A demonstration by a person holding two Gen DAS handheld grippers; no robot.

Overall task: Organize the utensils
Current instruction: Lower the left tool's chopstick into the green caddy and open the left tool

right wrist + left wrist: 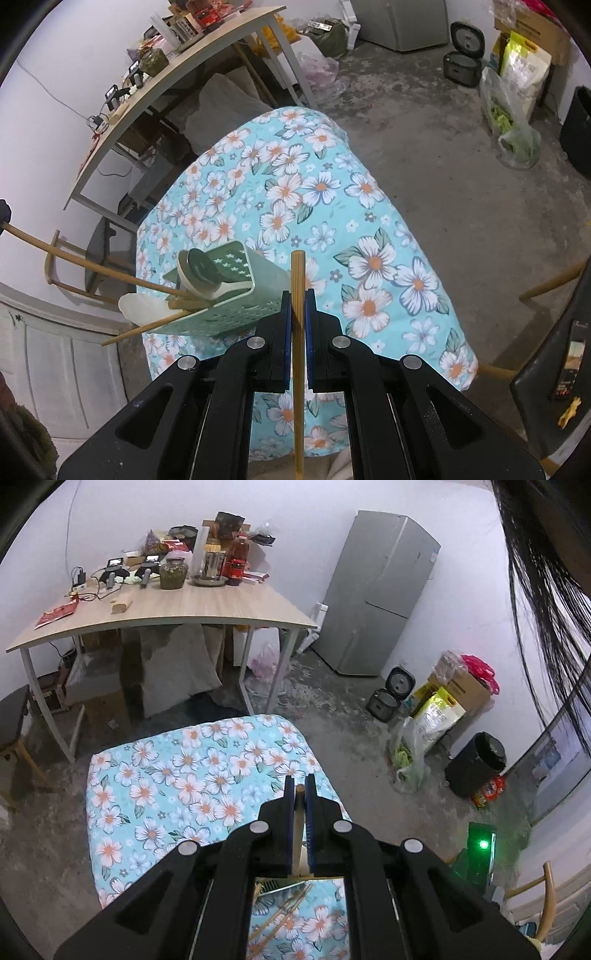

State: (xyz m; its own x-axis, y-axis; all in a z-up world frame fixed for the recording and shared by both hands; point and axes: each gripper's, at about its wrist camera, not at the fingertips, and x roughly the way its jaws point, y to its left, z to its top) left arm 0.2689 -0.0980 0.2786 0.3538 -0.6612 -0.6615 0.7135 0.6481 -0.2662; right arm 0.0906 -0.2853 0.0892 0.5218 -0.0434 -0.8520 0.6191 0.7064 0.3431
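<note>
A person is working over a small table draped in a turquoise floral cloth (pixel 321 192), holding a two-finger claw in each hand.

The right gripper (pixel 298 299) is nearly closed, its blue pads pinching a single bamboo chopstick (pixel 297 280) around its upper part. The stick is running straight along the claw, its blunt top poking out beyond the fingertips and its long lower end trailing back towards the camera.

The left gripper (pixel 300 786) is likewise almost closed, and a pale wooden stick (pixel 300 789) is showing as a sliver between its pads; it looks like another chopstick. More chopsticks (pixel 284 912) are lying on the cloth below it.

Just left of the right claw, on the near left part of the table, a pale green perforated utensil holder (pixel 229 295) is tipped over with its mouth facing left. Several chopsticks (pixel 147 284), a white spoon (pixel 142 306) and a green-and-white scoop are sticking out of the mouth, some overhanging the table edge.

The step in hand appears to be feeding the gripped sticks into the holder. To do it well, each stick probably needs turning to line up with the holder's mouth, then sliding in end first. Because the holder is on its side and looks light, a push could shove it or spill its contents off the edge, so gentle entry or steadying it with the other claw seems wise.
</note>
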